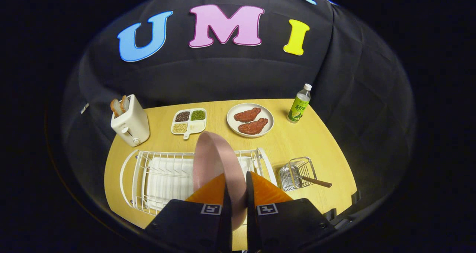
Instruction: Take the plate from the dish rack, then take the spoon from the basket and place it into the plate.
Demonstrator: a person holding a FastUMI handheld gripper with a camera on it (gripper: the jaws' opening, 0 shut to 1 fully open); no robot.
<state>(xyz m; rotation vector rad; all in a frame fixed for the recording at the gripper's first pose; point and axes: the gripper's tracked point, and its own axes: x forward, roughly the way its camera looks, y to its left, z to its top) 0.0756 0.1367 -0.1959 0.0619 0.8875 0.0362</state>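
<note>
Both fingers of the gripper [237, 184] are closed on the pink plate [215, 160], held on edge above the white dish rack [163, 178]. It should be lifted clear and laid flat near the wire basket [295, 173], where the spoon [314, 180] waits.

A pale yellow wooden surface [319, 149] with a rounded outline sits inside a dark booth. Black cloth [230, 74] hangs as the wall behind it and wraps around both sides, falling in soft folds and creases, most clearly on the right. Light falls from above onto the surface, leaving its wood grain bright while the cloth around it fades into deep shadow near the edges.
</note>
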